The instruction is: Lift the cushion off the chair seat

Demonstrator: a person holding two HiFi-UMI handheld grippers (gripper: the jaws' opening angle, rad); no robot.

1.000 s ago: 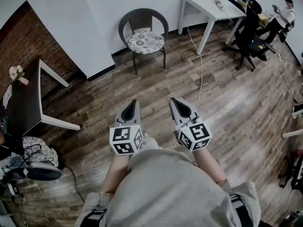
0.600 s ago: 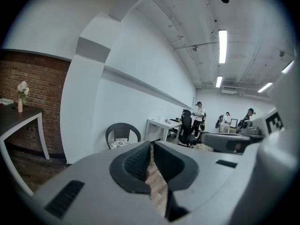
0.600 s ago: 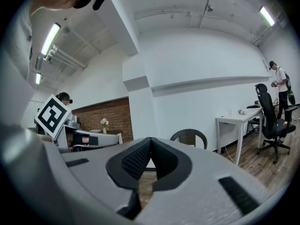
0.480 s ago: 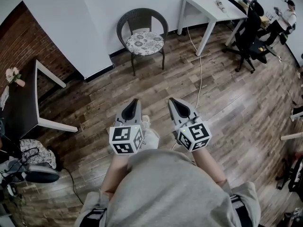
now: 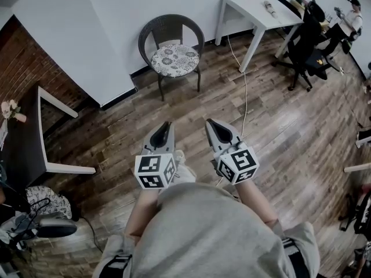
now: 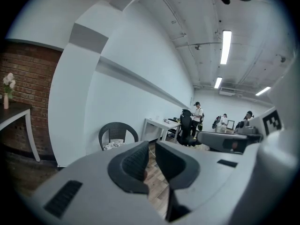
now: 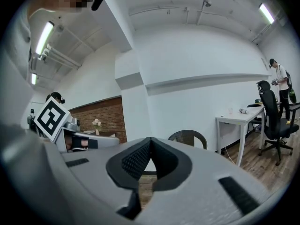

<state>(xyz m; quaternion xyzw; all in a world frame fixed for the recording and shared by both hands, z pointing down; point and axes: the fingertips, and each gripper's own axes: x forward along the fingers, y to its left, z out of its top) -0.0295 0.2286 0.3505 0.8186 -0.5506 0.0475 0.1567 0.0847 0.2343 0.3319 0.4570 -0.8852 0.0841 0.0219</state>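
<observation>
— Floor first: what is it?
— Wood planks (image 5: 174, 106), brown and worn, running through the whole room. A pale cable (image 5: 246, 91) trails over them from the desk (image 5: 255, 9).
— And the walls?
— A white wall (image 5: 116, 16) at the back and a brick wall (image 5: 23, 62) at the left. A dark table (image 5: 29, 135) stands by the brick, with flowers (image 5: 8, 110) at its far end.
— Where is the cushion?
— The cushion (image 5: 174, 59) lies flat on the seat of the chair (image 5: 169, 26), a dark wicker one against the white wall, just left of the desk. It is round and pale with a flower print. Both grippers are well apart from it.
— How do the grippers stand?
— Side by side above the planks, pointing toward the chair. The left gripper (image 5: 165, 125) has just been opening its jaws. A narrow slit shows between the pads, with nothing in it. The right gripper (image 5: 210, 123) has its jaws pressed together at the tips, holding nothing.
— Anything else in the room?
— At the far right, a black office chair (image 5: 304, 39) and a person (image 5: 352, 13) standing by more desks.
</observation>
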